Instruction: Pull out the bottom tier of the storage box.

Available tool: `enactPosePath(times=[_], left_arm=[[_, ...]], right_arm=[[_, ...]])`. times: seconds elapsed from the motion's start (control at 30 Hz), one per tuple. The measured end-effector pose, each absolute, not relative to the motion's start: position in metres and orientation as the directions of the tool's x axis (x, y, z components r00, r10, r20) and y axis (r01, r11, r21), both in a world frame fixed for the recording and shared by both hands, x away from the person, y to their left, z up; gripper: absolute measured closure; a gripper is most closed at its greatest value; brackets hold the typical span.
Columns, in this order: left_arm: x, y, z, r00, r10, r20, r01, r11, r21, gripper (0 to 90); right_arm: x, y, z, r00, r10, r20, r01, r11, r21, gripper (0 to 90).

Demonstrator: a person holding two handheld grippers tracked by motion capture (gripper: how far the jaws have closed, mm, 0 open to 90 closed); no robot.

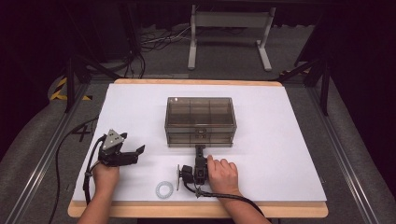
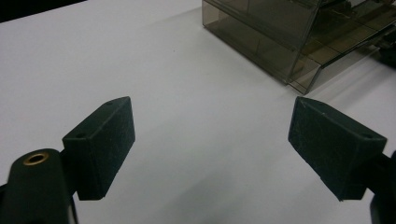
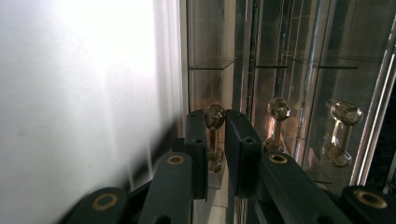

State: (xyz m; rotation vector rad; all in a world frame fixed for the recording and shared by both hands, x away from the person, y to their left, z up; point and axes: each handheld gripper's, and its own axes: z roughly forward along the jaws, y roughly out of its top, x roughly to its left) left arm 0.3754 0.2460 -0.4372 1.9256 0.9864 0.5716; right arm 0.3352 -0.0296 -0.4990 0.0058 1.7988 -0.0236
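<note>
No readable writing. The right gripper [image 3: 215,135] pinches a drawer knob [image 3: 214,116] on the smoky box [image 1: 200,120]; the left gripper [image 2: 212,144] gapes wide over bare table [image 1: 280,140].

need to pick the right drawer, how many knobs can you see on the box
3 in the right gripper view: one knob between the right gripper jaws, a middle knob, an outer knob. More may be hidden.

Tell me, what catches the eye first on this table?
A smoky see-through drawer box stands mid-table on the white sheet. The right gripper has its jaws shut on a small faceted knob at the box's lowest drawer front. The left gripper rests open at the left, and a white ring lies near the front edge.
</note>
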Motion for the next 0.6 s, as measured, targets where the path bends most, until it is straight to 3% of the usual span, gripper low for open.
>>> enactPosePath(times=[0.6], left_arm=[[0.3757, 0.2455, -0.4377, 0.58, 0.815, 0.009, 0.415, -0.305, 0.857, 15.6]], right_arm=[[0.3303, -0.0307, -0.4987, -0.233, 0.003, -0.973, 0.013, 1.0, 0.0, 79.0]])
